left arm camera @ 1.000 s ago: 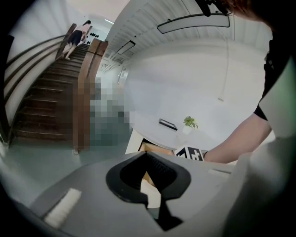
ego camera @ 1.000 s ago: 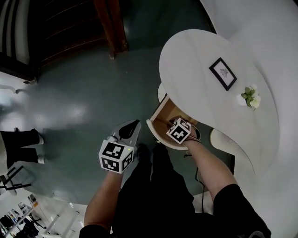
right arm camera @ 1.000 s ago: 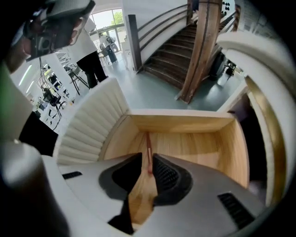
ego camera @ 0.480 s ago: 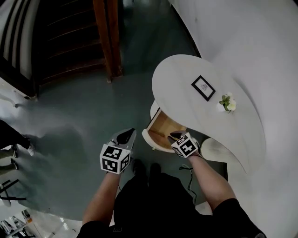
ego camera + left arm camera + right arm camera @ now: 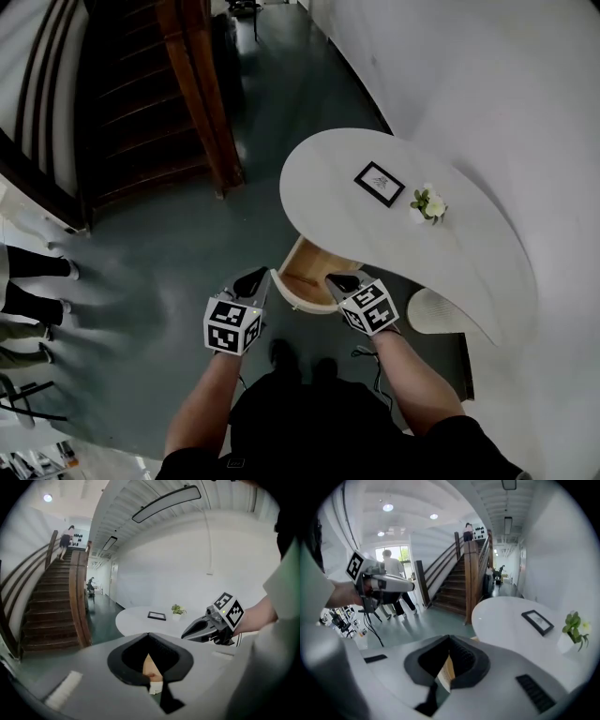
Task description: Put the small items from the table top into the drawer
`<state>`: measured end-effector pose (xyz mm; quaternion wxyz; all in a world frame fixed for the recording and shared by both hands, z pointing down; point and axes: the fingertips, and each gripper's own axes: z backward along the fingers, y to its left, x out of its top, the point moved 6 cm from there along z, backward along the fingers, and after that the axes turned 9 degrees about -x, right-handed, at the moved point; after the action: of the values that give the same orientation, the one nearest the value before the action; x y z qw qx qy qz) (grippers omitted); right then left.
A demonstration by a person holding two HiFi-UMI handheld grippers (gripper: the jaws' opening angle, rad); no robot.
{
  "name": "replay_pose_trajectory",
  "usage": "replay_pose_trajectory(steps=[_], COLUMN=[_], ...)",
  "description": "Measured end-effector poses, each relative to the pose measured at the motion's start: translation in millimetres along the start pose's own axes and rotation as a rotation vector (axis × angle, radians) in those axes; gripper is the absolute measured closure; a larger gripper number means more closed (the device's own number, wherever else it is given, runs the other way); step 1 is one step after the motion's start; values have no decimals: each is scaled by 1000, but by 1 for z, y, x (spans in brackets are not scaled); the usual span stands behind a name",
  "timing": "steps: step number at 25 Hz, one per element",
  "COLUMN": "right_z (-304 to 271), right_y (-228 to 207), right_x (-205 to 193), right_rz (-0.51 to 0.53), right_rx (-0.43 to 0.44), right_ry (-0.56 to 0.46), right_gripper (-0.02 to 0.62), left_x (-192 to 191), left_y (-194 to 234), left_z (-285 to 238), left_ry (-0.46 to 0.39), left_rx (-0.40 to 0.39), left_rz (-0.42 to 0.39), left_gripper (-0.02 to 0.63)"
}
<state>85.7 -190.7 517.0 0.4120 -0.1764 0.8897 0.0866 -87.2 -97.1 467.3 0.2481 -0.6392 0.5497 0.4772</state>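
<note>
We hold the left gripper (image 5: 255,278) and right gripper (image 5: 339,281) clenched on nothing, one at each near corner of the open drawer (image 5: 284,284). The frame (image 5: 380,184) and plant (image 5: 428,205) stand on the table (image 5: 323,192), far right of the drawer.

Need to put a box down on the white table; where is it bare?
The table is bare from the picture frame and plant to the edge above the drawer, and past the plant rightward. Crowded only around those two.
</note>
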Motion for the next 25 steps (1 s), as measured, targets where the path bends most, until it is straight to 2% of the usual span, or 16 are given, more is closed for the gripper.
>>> replay_pose_trajectory(steps=[6, 13, 19, 25], right_z=[67, 126, 163, 188], right_y=[-4, -22, -34, -36], right_x=[1, 7, 18, 55], right_rz=[-4, -53, -99, -113], right_rx=[30, 45, 19, 6], right_ry=[-141, -284, -375, -479], right_gripper=[583, 583, 583, 583], left_x=[20, 43, 54, 74], left_y=[-53, -86, -89, -80], left_z=[3, 18, 35, 62], left_ry=[-25, -55, -114, -181], left_rx=[31, 83, 103, 110], left_rz=[-31, -55, -49, -85], left_gripper=[595, 595, 595, 595])
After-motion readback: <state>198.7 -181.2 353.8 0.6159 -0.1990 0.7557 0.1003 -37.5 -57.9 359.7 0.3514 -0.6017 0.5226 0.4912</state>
